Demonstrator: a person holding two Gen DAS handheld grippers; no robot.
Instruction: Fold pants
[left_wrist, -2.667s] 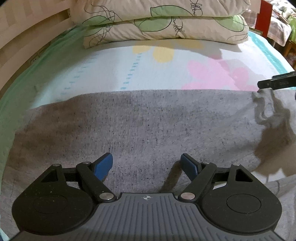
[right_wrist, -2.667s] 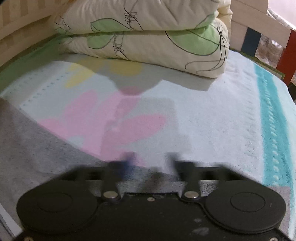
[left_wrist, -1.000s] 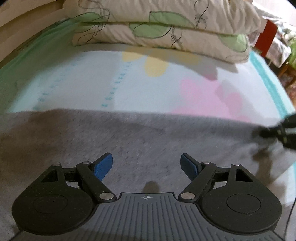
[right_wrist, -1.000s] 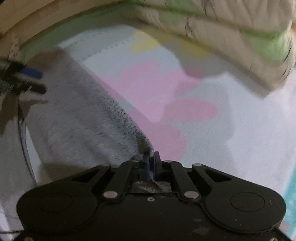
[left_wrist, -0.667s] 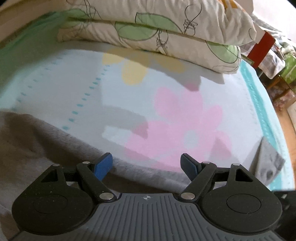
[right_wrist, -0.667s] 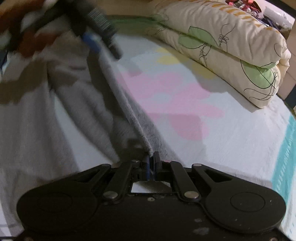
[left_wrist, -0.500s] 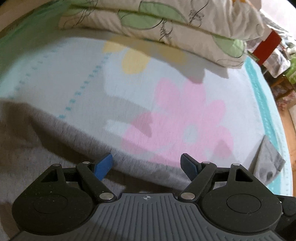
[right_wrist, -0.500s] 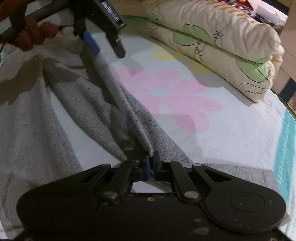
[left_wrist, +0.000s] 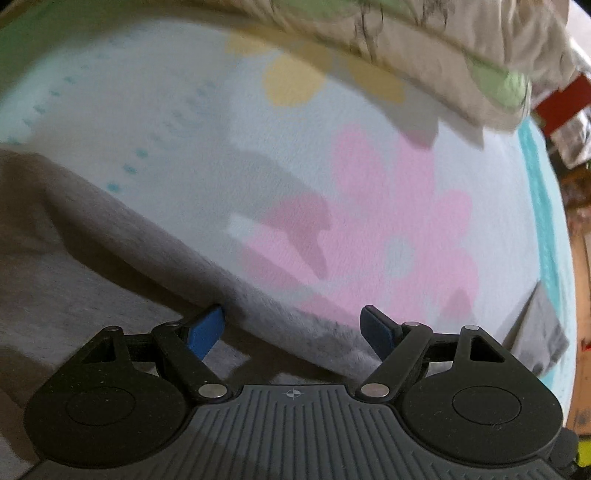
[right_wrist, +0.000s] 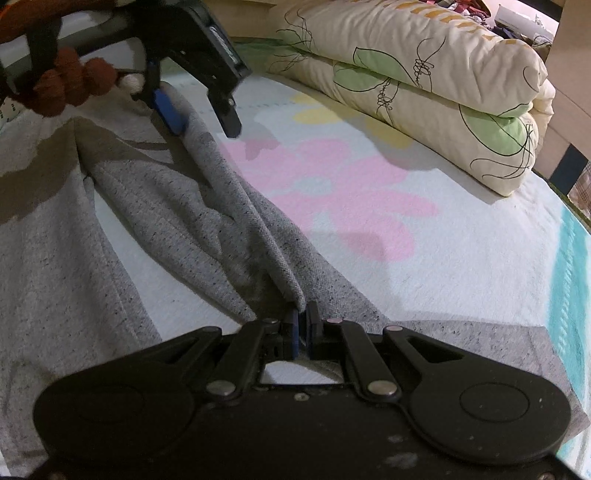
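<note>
The grey pants (right_wrist: 155, 206) lie spread on the flowered bed sheet (right_wrist: 461, 251). My right gripper (right_wrist: 302, 319) is shut on a raised edge of the pants, which runs taut as a ridge toward the upper left. My left gripper (left_wrist: 293, 325) is open, and the same lifted grey edge (left_wrist: 155, 243) passes between its blue pads (left_wrist: 205, 328). It also shows in the right wrist view (right_wrist: 201, 103), open around the far end of the ridge. A loose grey end of the pants (left_wrist: 539, 328) lies at the right of the left wrist view.
A folded cream quilt with green leaves (right_wrist: 424, 85) lies along the far side of the bed. A teal stripe (right_wrist: 569, 280) marks the sheet's right edge. A wooden headboard (right_wrist: 236, 14) stands behind. Red and dark furniture (left_wrist: 561, 107) stands past the bed.
My right gripper closed on the pants' edge and has lifted it into a taut ridge. My left gripper moved to that ridge; the edge now lies between its open fingers.
</note>
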